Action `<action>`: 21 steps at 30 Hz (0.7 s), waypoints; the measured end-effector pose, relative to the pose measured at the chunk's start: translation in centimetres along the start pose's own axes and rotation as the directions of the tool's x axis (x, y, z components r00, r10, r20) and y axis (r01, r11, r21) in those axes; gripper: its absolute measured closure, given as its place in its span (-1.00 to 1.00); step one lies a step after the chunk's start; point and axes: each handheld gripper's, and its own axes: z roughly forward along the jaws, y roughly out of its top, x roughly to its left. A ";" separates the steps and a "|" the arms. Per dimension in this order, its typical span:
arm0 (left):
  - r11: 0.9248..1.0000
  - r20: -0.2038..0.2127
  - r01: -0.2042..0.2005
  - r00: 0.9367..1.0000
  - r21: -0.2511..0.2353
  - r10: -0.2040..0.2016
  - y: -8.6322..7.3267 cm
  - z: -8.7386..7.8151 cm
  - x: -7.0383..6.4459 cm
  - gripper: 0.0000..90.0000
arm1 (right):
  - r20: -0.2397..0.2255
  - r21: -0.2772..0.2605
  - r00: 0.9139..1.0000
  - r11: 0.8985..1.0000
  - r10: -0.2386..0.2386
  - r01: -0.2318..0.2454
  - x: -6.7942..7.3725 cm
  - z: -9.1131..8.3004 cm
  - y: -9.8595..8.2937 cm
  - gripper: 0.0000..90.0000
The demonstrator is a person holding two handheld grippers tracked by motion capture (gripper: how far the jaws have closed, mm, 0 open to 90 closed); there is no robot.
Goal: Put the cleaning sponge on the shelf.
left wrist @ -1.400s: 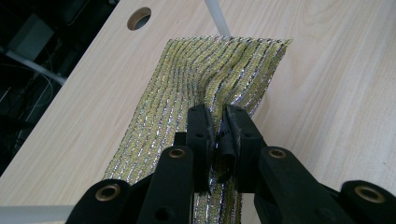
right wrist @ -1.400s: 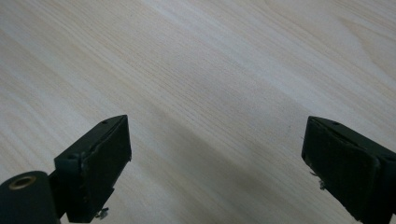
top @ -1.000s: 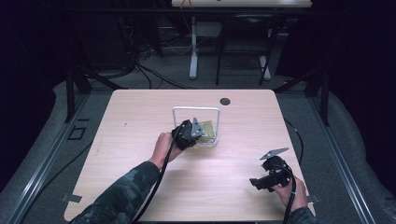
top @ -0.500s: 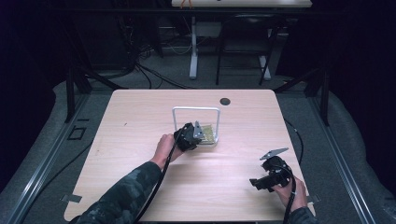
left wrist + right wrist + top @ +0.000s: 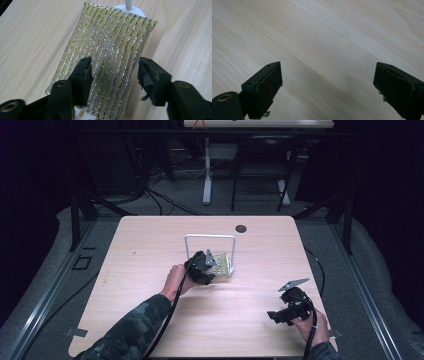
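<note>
A gold and silver striped cloth lies at the foot of a white wire frame in the middle of the table. In the left gripper view the cloth runs away from the camera toward the frame's round white foot. My left gripper is low over the cloth's near end. It stands open, one jaw on each side of a raised fold. My right gripper hovers open near the table's front right, with bare wood between its jaws.
The light wooden table has a small dark round hole at its back edge. Dark floor, cables and table legs lie beyond. Bare wood stretches left of the frame and between the two grippers.
The left gripper has dropped slightly toward the cloth, which now shows less in the high view. The right gripper has stayed put.
</note>
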 end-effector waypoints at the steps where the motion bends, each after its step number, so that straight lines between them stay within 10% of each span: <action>1: 1.000 -0.001 0.018 1.000 -0.013 -0.018 0.1 -0.4 -0.1 -0.16 | -0.001 0.004 1.000 1.000 0.002 -0.002 0.0 0.0 0.0 -0.83; 21: 0.992 -0.020 0.106 0.994 -0.069 -0.107 -0.8 -7.5 -0.1 -0.66 | 0.008 -0.008 1.000 1.000 0.005 -0.005 0.1 -0.3 0.0 -0.83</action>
